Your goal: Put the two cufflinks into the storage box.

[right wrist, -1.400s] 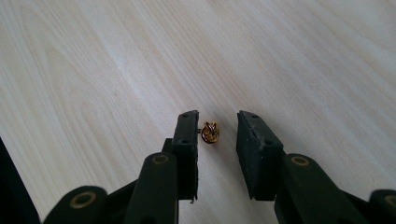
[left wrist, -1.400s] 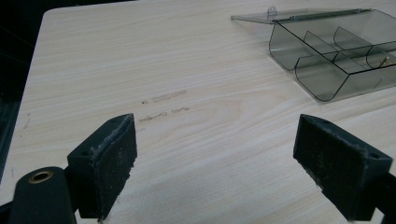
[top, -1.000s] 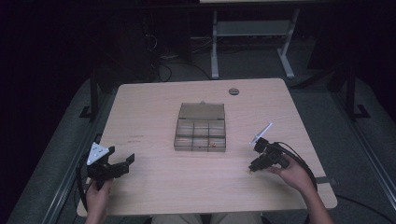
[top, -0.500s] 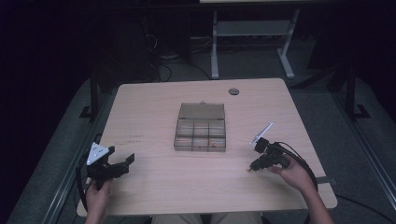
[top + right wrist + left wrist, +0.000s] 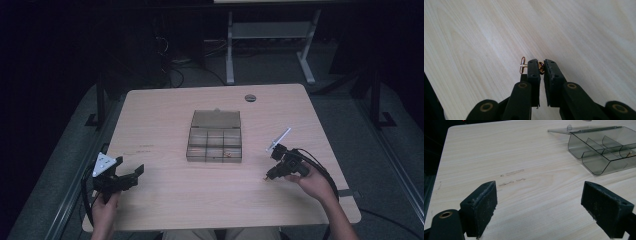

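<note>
A clear smoky plastic compartment box (image 5: 214, 159) stands mid-table with its lid laid open toward the back; it is also in the left gripper view (image 5: 596, 168). A small gold piece (image 5: 629, 153) lies in one front compartment. My right gripper (image 5: 270, 175) hovers low over the table right of the box, shut on a small gold metal piece (image 5: 540, 68). A gold loop with a bar (image 5: 523, 65) sticks out beside its left jaw; whether the two are joined I cannot tell. My left gripper (image 5: 131, 169) is open at the front left, nothing between its pads (image 5: 486, 205).
The light wooden table (image 5: 160, 115) has a round dark grommet (image 5: 250, 97) near its back edge. Faint scuff marks (image 5: 511, 173) sit ahead of the left gripper. A metal frame (image 5: 270, 35) stands on the dark floor behind the table.
</note>
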Motion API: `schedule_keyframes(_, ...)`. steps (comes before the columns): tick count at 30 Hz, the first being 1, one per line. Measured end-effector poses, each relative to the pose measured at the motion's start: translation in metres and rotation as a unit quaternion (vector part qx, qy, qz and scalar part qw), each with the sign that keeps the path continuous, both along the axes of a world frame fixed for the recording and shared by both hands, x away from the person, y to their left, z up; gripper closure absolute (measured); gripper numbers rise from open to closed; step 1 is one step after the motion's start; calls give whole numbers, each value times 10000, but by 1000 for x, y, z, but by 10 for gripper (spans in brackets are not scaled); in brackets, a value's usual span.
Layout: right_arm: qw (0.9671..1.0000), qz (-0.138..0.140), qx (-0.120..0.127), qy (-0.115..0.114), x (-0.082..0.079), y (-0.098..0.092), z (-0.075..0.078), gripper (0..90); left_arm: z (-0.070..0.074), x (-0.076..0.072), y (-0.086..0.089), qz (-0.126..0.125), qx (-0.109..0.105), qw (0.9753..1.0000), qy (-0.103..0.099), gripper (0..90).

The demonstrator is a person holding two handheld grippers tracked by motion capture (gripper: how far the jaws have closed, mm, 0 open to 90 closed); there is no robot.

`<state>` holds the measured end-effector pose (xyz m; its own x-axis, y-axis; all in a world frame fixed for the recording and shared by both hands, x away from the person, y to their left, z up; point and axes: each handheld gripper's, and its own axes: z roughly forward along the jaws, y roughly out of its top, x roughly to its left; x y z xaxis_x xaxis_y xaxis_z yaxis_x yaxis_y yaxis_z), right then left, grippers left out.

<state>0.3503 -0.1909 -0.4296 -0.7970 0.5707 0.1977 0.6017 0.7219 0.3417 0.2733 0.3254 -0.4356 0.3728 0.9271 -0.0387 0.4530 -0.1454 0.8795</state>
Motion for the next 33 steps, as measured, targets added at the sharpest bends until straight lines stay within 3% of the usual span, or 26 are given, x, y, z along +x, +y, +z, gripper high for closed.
schedule_keyframes(14, 9999, -45, 97, -99, 13, 3, 15, 829, 0, 0, 0, -3, 7, 10000, -8, 132)
schedule_keyframes(33, 9997, 16, 32, -225, 33, 16, 37, 829, 0, 0, 1, -8, -13, 10000, -33, 132)
